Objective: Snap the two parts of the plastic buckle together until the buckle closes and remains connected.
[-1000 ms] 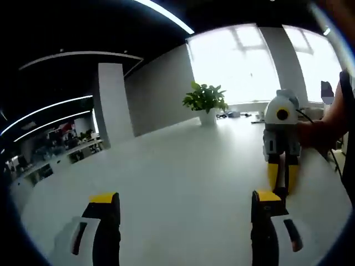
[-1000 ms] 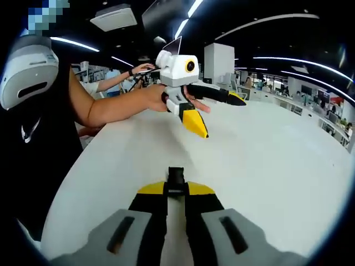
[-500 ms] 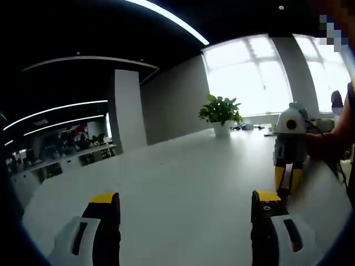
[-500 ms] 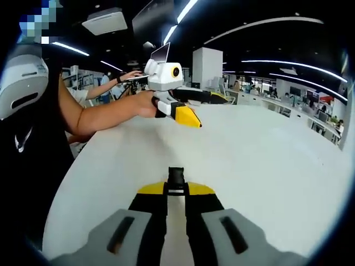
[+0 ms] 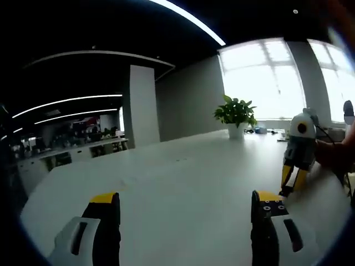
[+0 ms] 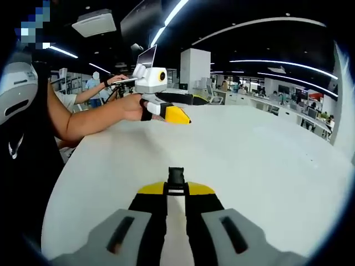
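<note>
While left tool [image 5: 183, 208] spread: right tool [image 6: 176, 191] pinching, seemingly, black buckle part [image 6: 176, 176].

My left gripper [image 5: 186, 216] has black jaws with yellow tips and grey-white bodies marked by dark slots. My right gripper [image 6: 176, 191] is likewise black, yellow and grey, and the small buckle part [image 6: 176, 176] at its tips is black. Its housing, seen from the left gripper view, is white with a yellow ring. The table [image 6: 266, 149] is plain white. The potted plant [image 5: 237, 112] is green in a white pot.
</note>
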`<state>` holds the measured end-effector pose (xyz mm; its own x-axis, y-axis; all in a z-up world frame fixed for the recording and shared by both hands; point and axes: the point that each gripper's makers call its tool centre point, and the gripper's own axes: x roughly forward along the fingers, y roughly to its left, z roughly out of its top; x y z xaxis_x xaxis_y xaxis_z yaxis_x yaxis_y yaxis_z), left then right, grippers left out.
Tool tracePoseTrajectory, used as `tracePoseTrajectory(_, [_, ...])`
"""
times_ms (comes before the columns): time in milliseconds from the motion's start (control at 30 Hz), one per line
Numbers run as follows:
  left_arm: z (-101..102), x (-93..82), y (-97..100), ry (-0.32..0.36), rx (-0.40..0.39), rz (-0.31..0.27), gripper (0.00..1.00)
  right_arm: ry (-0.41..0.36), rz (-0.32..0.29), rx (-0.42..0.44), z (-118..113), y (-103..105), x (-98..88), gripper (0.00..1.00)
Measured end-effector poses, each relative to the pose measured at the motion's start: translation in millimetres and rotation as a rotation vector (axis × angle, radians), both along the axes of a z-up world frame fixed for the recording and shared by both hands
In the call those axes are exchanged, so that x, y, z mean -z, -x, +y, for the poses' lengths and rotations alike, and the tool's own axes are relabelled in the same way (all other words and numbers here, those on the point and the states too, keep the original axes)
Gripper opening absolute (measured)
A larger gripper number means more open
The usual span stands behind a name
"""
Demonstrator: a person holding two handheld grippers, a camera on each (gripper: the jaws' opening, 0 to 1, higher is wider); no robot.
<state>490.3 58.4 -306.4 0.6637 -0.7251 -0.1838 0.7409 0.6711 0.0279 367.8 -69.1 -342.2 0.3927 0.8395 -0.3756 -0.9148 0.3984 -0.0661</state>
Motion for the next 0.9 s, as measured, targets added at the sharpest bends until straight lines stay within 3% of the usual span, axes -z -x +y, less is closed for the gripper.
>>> tracePoseTrajectory(200, [-2.9,2.3,3.2,0.003,0.024,0.030,0.99,-0.017,-0.001,0.076,-6.6,-14.1,-4.4,0.10])
tracePoseTrajectory(367, [-8.0,15.6,5.3,-0.074,0.038,0.039,0.99,-0.029,-0.011,0.150,-12.8,-27.6,-8.0,0.10])
tracePoseTrajectory(900, [-14.6,16.6,8.3,-0.064,0.043,0.052,0.99,-0.058,0.001,0.304,-29.9,-59.5,-15.4,0.10])
